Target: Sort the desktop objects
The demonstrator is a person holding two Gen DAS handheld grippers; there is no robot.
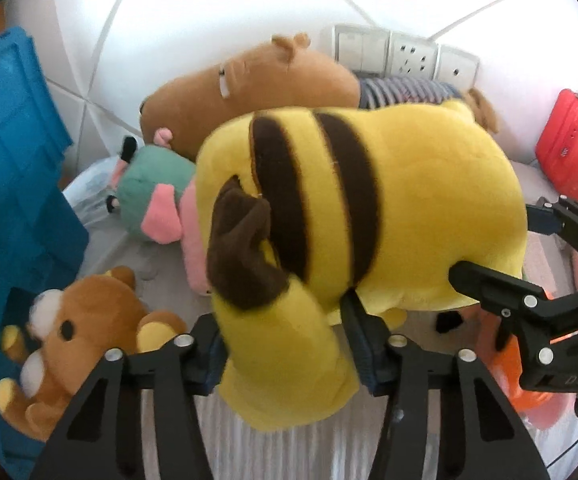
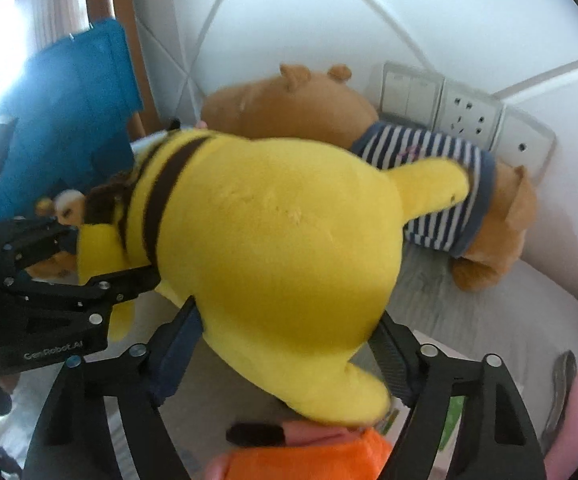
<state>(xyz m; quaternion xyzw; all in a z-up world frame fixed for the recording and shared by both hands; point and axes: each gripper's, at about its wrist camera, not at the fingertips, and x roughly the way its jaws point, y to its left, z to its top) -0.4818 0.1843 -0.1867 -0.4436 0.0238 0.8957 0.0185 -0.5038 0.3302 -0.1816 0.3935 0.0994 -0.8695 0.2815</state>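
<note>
Because the bulky yellow plush toy with dark brown stripes is too big for one grip, the left gripper pinches its tail while the right gripper clamps its body, holding it above the cluttered grey desktop.
</note>
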